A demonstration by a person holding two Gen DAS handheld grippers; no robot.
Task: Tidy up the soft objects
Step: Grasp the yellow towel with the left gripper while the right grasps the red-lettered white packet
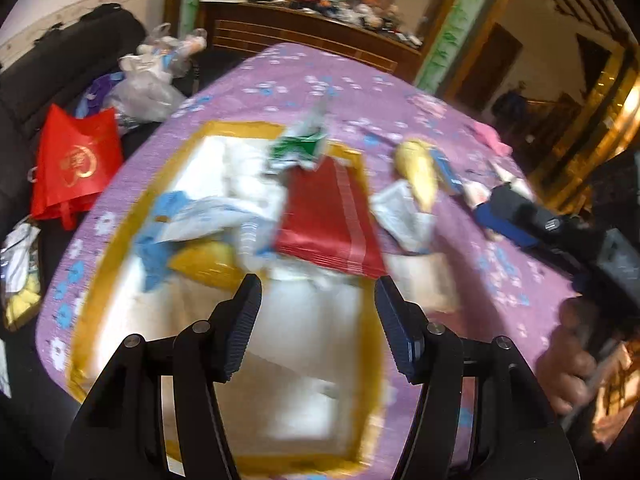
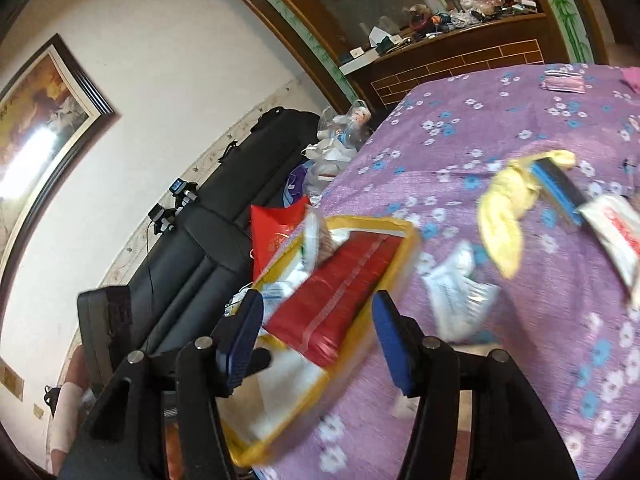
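A yellow-rimmed white tray (image 1: 96,280) lies on the purple flowered cloth and holds several soft packets: a red one (image 1: 328,220), a green-and-white one (image 1: 300,148), a blue-and-white one (image 1: 192,216) and a yellow one (image 1: 204,264). My left gripper (image 1: 318,284) hovers open over the tray, nothing between its fingers. My right gripper (image 2: 316,300) is open at the tray's rim (image 2: 404,248); the red packet (image 2: 332,292) lies beyond its fingers, untouched. On the cloth beside the tray lie a yellow soft piece (image 2: 504,216) and a white packet (image 2: 456,292). Both views are blurred.
A blue-and-black item (image 2: 556,184) and a white-and-red packet (image 2: 616,232) lie further right on the cloth. Left of the table are a black sofa (image 2: 192,248), a red bag (image 1: 76,164) and plastic bags (image 1: 144,92). A cluttered wooden cabinet (image 1: 304,32) stands behind.
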